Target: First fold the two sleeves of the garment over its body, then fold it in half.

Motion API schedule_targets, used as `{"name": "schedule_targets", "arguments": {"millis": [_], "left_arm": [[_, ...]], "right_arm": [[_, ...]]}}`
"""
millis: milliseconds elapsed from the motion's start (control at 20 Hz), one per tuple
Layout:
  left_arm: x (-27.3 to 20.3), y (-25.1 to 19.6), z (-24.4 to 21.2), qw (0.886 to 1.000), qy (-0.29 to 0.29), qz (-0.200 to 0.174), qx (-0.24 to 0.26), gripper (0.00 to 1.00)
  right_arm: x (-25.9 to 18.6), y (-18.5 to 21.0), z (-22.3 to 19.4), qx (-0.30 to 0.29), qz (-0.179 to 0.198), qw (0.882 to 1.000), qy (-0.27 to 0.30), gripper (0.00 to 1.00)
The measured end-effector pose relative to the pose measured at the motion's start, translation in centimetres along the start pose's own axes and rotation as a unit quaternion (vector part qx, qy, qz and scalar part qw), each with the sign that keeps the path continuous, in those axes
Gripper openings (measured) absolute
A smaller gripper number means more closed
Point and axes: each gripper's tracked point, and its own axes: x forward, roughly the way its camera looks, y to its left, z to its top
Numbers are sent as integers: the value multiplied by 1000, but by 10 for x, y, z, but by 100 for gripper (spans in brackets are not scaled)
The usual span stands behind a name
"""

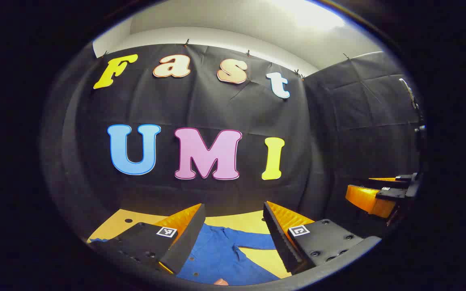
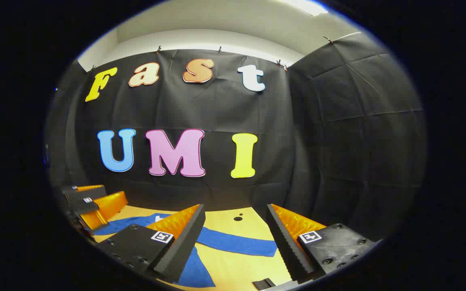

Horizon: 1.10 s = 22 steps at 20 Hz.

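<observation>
Illumination is overhead: a ceiling light (image 1: 310,16) produces a blown-out glare patch at the top of the left gripper view and a smaller one (image 2: 303,6) in the right gripper view. The table (image 2: 241,238) is evenly lit and shadows are soft. Fisheye distortion bends straight lines toward the rim, where brightness falls off. Central focus is sharp; edges are slightly soft.

Matt blue cloth garment (image 1: 221,258) lies on smooth wooden table (image 2: 237,258).

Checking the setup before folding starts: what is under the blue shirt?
The blue shirt lies flat on a light wooden table. The table shows around its sleeve; whatever lies beneath the cloth itself is covered.
</observation>
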Motion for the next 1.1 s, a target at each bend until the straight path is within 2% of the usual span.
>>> {"name": "schedule_targets", "arguments": {"millis": [250, 450, 650, 900, 1100], "left_arm": [[-17, 50, -24, 998, 30, 53, -6, 82], [-32, 90, -33, 994, 45, 101, -8, 82], [-45, 115, -31, 990, 43, 132, -9, 83], [-57, 127, -28, 989, 38, 143, -4, 83], [-64, 125, -27, 990, 34, 134, 3, 82]], "right_arm": [[16, -1, -28, 13, 0, 999, 34, 96], [29, 18, -25, 20, 14, 999, 29, 96], [37, 45, -18, 10, 42, 999, 18, 95], [36, 64, -26, 0, 71, 997, 20, 95], [44, 36, -59, -10, 69, 996, 61, 96]]}}
